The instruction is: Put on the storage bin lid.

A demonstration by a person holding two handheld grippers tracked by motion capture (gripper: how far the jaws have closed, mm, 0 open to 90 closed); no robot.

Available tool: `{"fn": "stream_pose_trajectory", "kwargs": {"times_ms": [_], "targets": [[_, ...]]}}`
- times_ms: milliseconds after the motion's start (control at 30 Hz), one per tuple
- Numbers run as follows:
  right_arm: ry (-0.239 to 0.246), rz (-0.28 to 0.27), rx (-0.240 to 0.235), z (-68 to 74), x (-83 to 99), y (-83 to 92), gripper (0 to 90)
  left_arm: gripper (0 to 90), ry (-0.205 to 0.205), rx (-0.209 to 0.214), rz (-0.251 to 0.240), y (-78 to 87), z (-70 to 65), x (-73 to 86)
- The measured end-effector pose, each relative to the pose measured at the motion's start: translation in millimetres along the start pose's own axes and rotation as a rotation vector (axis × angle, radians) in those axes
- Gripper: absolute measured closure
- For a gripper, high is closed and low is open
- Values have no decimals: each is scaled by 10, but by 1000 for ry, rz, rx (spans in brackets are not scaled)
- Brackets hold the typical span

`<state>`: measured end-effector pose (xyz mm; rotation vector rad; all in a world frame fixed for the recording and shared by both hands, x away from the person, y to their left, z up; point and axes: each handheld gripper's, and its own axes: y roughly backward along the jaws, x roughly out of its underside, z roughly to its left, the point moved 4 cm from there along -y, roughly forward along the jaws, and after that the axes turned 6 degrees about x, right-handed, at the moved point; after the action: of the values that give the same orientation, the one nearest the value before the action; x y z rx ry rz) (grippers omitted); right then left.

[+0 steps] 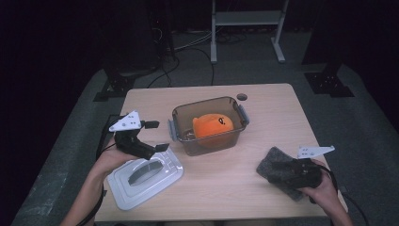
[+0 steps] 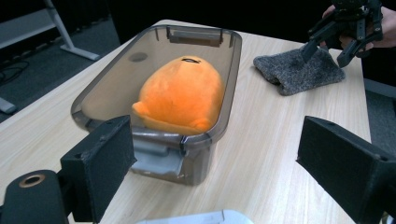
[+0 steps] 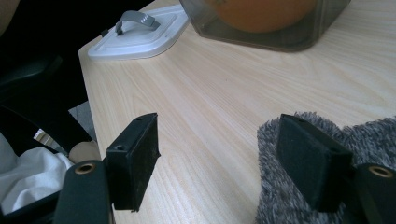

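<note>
Beside the brown bin (image 1: 209,123), your right gripper (image 1: 291,168), jaws apart, half-hides the grey cloth (image 1: 278,165), lying diagonally; left gripper (image 1: 155,136) gapes too.

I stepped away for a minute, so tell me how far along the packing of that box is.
Done: the orange plush toy sits inside the open container, whose lid lies off on the table. In hand: the right gripper, jaws open, is over the grey cloth. The left gripper hovers open above the lid. Probably left: cloth in, lid on.

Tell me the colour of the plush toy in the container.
Orange plush toy, clearest in the left gripper view.
</note>
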<state>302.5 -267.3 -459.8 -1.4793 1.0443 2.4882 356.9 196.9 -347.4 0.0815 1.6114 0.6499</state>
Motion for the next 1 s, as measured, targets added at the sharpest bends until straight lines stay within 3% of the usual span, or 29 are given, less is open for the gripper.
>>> {"fn": "stream_pose_trajectory", "kwargs": {"times_ms": [667, 1000], "targets": [[-5, 1, -2, 3, 5, -5, 289, 103, 46, -48, -33, 178, -5, 414], [-7, 7, -4, 9, 9, -13, 289, 103, 67, -56, -17, 216, -4, 621]]}}
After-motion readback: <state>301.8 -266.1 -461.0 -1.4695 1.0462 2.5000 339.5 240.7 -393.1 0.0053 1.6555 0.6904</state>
